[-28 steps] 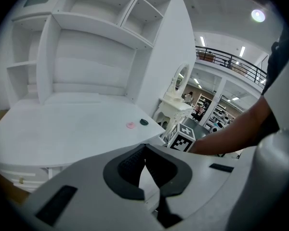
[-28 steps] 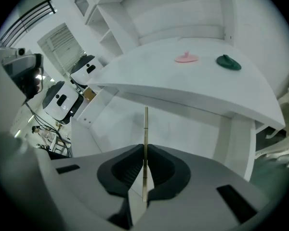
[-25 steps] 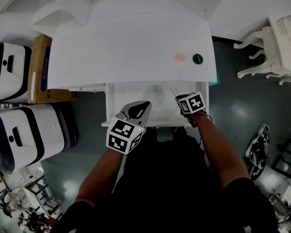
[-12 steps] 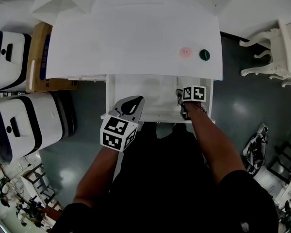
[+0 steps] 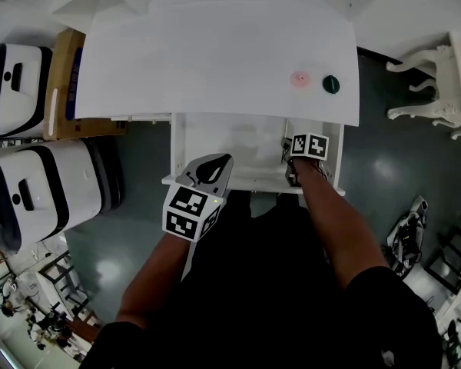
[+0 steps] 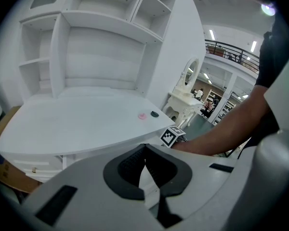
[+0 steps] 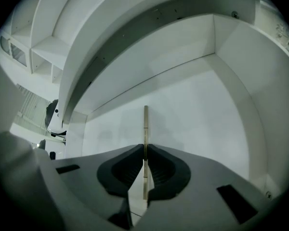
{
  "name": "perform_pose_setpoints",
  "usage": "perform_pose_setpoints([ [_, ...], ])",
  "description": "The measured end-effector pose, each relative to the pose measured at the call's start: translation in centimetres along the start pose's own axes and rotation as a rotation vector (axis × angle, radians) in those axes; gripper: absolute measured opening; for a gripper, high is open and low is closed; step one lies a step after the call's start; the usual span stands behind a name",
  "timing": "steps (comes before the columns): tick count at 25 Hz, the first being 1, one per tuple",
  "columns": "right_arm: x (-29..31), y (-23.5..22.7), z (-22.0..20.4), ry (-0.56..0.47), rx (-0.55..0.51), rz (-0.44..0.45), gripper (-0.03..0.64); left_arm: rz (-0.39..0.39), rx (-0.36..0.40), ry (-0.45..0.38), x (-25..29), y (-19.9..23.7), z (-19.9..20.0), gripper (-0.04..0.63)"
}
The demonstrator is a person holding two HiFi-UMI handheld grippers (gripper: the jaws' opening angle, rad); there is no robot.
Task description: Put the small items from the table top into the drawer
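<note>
Pale thin stick [image 7: 145, 124] is pinched by the right gripper [image 7: 145, 150] inside the drawer [image 5: 215, 141]; left gripper [image 6: 145, 150] is kept closed, empty.

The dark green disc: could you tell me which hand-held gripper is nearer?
Right. The right hand-held gripper is in the drawer near the dark green disc; the left hand-held gripper hovers farther left.

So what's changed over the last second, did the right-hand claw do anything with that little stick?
The right gripper carried the thin stick a little deeper into the open drawer. Its jaws stay shut on the stick, so nothing has been let go. The left gripper stayed shut and empty at the drawer's front edge. The pink item and the dark green item lie unmoved on the table top.
</note>
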State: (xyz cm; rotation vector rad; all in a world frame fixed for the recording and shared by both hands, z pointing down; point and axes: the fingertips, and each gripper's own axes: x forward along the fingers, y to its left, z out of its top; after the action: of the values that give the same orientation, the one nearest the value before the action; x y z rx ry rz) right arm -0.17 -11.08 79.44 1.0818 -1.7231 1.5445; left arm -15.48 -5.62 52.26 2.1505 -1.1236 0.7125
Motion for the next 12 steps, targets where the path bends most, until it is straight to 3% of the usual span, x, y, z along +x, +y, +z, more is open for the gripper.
perform_pose_setpoints([
  [12,-0.61,0.34,0.39,0.006,-0.061,-0.009,0.048,-0.008,-0.020,-0.014,0.27,-0.34,0.35,0.003],
])
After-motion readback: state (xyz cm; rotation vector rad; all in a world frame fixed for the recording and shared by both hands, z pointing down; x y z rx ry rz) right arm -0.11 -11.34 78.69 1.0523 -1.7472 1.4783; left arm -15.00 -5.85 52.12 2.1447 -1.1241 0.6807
